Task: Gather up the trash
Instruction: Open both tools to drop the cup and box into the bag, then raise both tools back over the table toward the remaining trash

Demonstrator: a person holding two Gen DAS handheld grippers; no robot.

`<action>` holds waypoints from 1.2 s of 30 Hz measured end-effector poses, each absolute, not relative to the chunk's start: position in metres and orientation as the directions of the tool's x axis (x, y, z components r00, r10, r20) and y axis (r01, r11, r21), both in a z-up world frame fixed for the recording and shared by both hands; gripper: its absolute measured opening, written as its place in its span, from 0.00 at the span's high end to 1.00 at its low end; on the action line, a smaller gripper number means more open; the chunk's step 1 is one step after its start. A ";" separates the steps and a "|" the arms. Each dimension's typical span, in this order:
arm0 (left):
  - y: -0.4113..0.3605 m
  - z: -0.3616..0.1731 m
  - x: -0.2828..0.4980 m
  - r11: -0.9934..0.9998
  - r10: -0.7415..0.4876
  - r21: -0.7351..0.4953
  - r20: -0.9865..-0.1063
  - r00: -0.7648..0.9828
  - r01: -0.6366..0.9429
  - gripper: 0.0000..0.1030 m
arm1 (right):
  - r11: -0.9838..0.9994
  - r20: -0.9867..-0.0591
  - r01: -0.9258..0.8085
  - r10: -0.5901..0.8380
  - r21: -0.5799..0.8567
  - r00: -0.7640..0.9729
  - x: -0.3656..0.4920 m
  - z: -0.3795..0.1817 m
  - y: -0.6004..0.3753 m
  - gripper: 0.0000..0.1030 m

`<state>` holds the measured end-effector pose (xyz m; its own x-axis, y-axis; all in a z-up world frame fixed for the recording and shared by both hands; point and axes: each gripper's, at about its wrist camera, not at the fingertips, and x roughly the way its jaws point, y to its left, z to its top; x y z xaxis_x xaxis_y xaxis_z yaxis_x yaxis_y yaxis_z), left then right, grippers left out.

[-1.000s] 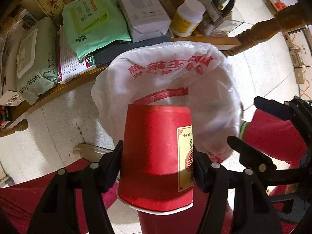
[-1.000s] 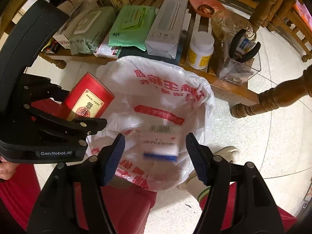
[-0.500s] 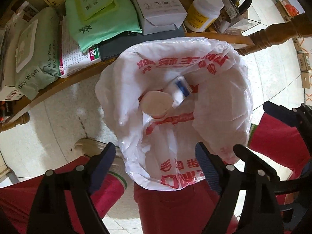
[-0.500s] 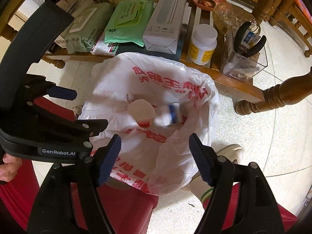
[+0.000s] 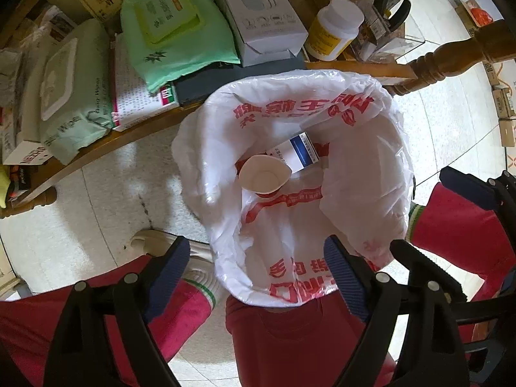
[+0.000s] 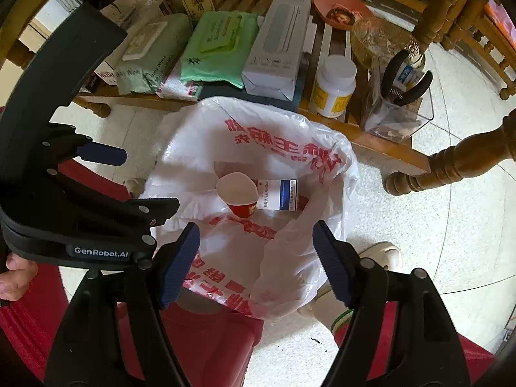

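Red paper cup (image 6: 239, 197) and small white-blue box (image 6: 280, 194) lie touching inside white plastic bag (image 6: 258, 135); left gripper (image 5: 256, 279) and right gripper (image 6: 256, 262) both spread, empty, above the bag.

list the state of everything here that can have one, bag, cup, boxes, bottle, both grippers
plastic bag: mouth open, holding trash
red paper cup: inside the bag, tipped, empty
small blue-and-white box: inside the bag, lying beside the cup
left gripper: jaws open, empty, above the bag
right gripper: jaws open, empty, above the bag
pill bottle: upright, capped
long white box: lying flat, end flap closed
wipes packs: lids closed
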<state>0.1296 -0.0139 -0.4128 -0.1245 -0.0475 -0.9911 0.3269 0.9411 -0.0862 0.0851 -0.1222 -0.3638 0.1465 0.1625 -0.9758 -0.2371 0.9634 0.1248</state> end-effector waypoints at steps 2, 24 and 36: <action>-0.009 -0.401 0.124 0.941 -0.044 -0.077 -0.993 -0.109 0.328 0.19 | 0.964 -0.971 -0.230 0.174 0.134 0.165 0.080 -0.351 -0.123 0.25; 0.074 -0.063 0.143 0.935 -0.017 0.110 -0.936 0.353 0.337 0.09 | 0.962 -0.749 -0.214 0.266 0.168 0.607 0.082 -0.045 -0.185 0.07; 0.055 0.042 0.206 0.882 -0.042 0.131 -0.935 0.353 0.452 0.08 | 0.909 -0.686 -0.417 0.294 -0.014 0.665 0.121 0.073 -0.167 0.06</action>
